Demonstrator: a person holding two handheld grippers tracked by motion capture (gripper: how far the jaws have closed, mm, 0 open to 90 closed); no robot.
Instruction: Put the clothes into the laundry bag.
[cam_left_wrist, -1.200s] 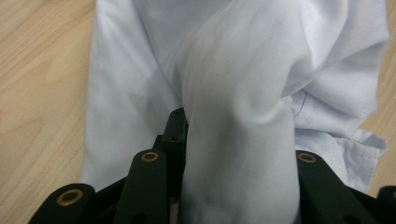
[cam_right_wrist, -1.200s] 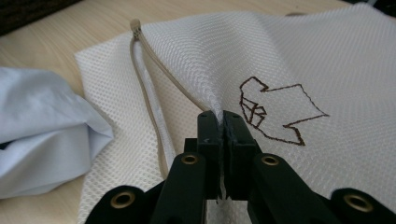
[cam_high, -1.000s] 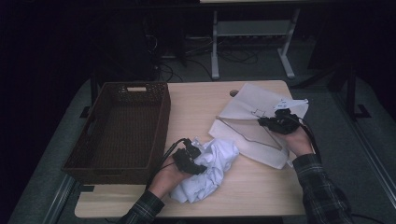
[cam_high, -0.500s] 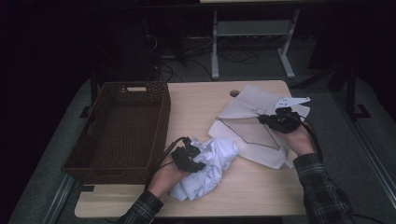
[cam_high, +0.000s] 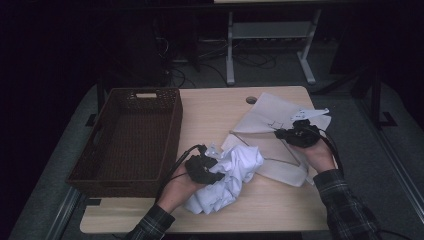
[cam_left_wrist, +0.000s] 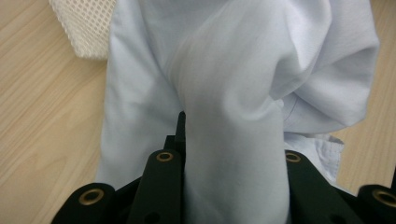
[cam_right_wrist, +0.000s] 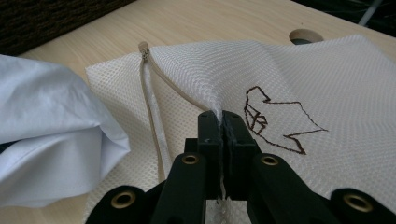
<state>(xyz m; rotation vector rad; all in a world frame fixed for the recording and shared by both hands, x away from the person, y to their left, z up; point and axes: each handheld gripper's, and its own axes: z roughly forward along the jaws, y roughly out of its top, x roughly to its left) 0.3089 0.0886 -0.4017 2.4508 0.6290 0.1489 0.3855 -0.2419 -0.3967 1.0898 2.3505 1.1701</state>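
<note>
While the left hand-held gripper (cam_left_wrist: 231, 154) clamps the pale shirt (cam_left_wrist: 243, 79), hiding one jaw, the right hand-held gripper (cam_right_wrist: 223, 135) pinches the mesh bag (cam_right_wrist: 299, 84).

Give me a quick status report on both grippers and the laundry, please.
Left gripper clamped on the bunched pale shirt, jaws just closing. Right gripper pinching the mesh laundry bag by its zipper opening. Nothing blocking; wicker basket stands aside.

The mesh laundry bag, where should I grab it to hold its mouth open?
Grip the upper layer of the mesh laundry bag right beside the zipper, coming from the open edge facing the shirt. That edge lifts free, as the right hand-held gripper shows.
</note>
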